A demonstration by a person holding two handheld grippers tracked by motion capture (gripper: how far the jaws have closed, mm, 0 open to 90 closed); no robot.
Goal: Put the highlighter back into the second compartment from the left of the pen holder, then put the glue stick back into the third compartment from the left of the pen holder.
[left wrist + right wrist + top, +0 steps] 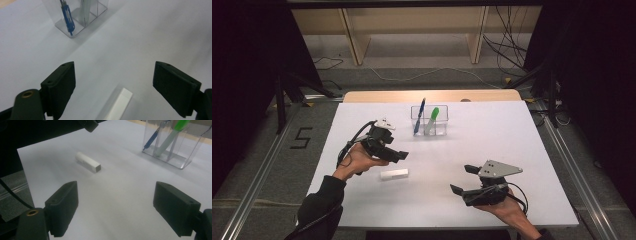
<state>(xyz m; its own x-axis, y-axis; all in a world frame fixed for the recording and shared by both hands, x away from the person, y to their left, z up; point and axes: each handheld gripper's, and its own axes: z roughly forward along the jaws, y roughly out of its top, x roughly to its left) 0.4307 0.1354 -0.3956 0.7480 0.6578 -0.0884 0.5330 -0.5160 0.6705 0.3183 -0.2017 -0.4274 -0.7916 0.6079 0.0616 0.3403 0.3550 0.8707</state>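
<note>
I have two pens standing in the clear holder [429,121]. The white block [394,174] lies flat on the worktop [512,130], just beneath my left claw [398,156], jaws apart. My right claw [463,180] hovers, jaws apart, empty. Grasping remains undone.

holder [429,121]: clear glossy plastic | block [394,174]: matt white | tongs [113,87]: matt black

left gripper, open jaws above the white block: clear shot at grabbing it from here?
Probably yes. The left gripper is open wide, the white block lies low between its jaws, and nothing sits between them. The clear holder stands well apart.
</note>
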